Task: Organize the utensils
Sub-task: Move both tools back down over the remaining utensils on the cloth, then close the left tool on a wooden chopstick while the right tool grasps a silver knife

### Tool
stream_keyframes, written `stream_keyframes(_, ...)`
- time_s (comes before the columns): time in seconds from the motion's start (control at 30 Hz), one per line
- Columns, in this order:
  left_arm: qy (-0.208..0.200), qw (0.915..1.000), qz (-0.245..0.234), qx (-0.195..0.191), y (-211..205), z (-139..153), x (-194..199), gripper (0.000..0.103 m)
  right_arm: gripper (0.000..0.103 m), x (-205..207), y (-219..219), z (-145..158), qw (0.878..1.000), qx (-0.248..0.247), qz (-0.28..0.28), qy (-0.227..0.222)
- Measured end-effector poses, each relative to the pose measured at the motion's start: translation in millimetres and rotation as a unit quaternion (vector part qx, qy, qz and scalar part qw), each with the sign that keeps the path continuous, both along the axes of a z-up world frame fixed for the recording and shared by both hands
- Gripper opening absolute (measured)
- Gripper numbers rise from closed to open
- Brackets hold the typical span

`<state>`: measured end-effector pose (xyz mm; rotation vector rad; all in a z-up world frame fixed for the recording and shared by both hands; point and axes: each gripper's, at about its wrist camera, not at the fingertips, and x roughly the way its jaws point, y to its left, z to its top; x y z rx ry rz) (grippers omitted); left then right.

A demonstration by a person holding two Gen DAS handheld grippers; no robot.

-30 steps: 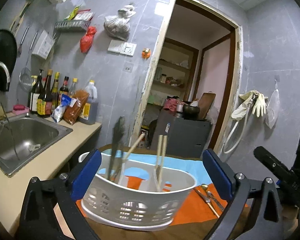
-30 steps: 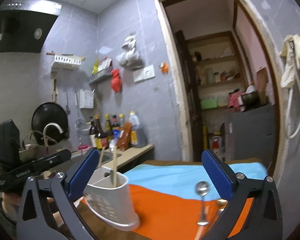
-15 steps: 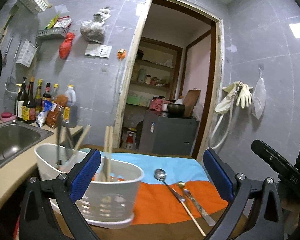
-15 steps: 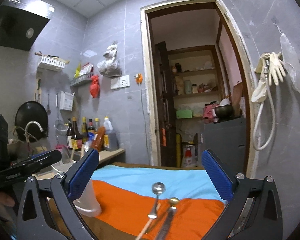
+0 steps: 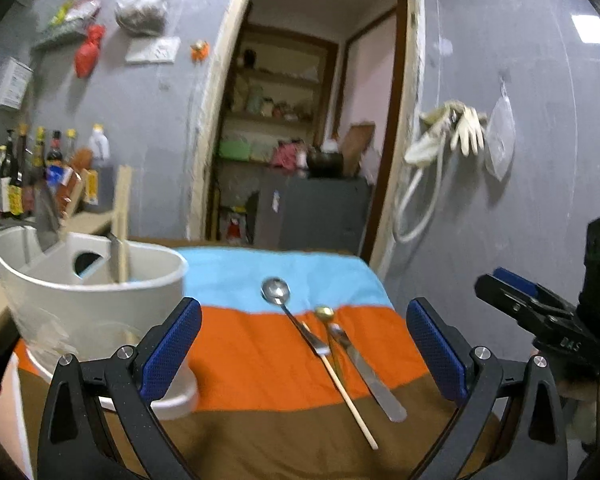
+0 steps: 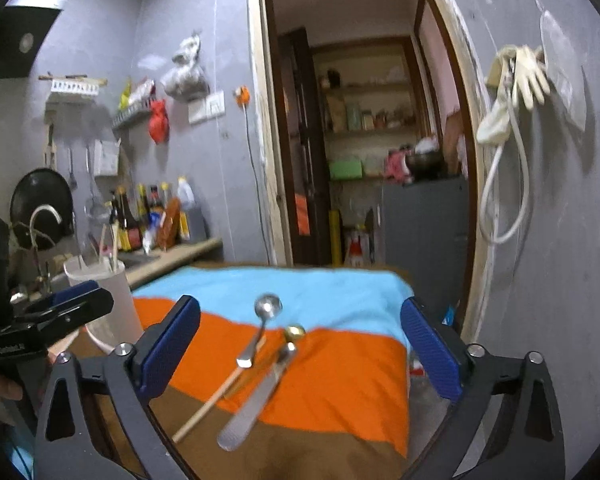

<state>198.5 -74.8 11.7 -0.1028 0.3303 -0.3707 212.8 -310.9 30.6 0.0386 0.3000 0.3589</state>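
Note:
A silver spoon, a gold-bowled spoon with a pale wooden handle and a table knife lie together on the striped cloth. A white utensil caddy at the left holds chopsticks and a dark utensil. My left gripper is open and empty, above the cloth short of the utensils. My right gripper is open and empty, over the utensils.
A counter with a sink and sauce bottles runs along the left. An open doorway with shelves and a grey cabinet lies behind the table. A hose and gloves hang on the right wall.
Both grippers have swung right, away from the caddy, so the spoons and knife now sit between their fingers. Both stay open.

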Motion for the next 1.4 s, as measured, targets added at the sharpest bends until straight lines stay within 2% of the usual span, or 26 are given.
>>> stream_keyframes(0.13,0.03,0.9993,-0.013,0.017,-11,-7,10,0.099,0.075,12,-2,-13,0.999,-0.009,0.007,0.046)
stream_keyframes(0.3,0.058,0.9972,-0.032,0.035,-22,-14,19,0.094,0.065,26,0,-28,0.994,-0.016,0.022,0.102)
stream_keyframes(0.5,0.137,0.988,-0.057,0.043,-27,-28,43,0.064,0.052,36,3,-35,0.989,-0.027,0.032,0.14)
stream_keyframes(0.57,0.167,0.9828,-0.069,0.038,-27,-33,52,0.053,0.05,39,6,-38,0.987,-0.031,0.036,0.153)
stream_keyframes(0.7,0.226,0.9691,-0.096,0.026,-30,-46,69,0.04,0.047,44,12,-43,0.983,-0.044,0.043,0.174)
stream_keyframes(0.77,0.25,0.9625,-0.103,0.018,-31,-51,76,0.027,0.045,47,17,-46,0.98,-0.054,0.049,0.186)
stream_keyframes(0.93,0.288,0.9512,-0.11,0.001,-31,-59,91,0.023,0.042,52,23,-51,0.975,-0.067,0.058,0.203)
stream_keyframes(1.2,0.322,0.9412,-0.103,-0.008,-30,-66,111,0.014,0.041,62,38,-60,0.965,-0.086,0.074,0.236)
stream_keyframes(1.4,0.34,0.9338,-0.11,0.017,-39,-67,127,0.013,0.041,69,54,-66,0.958,-0.099,0.085,0.257)
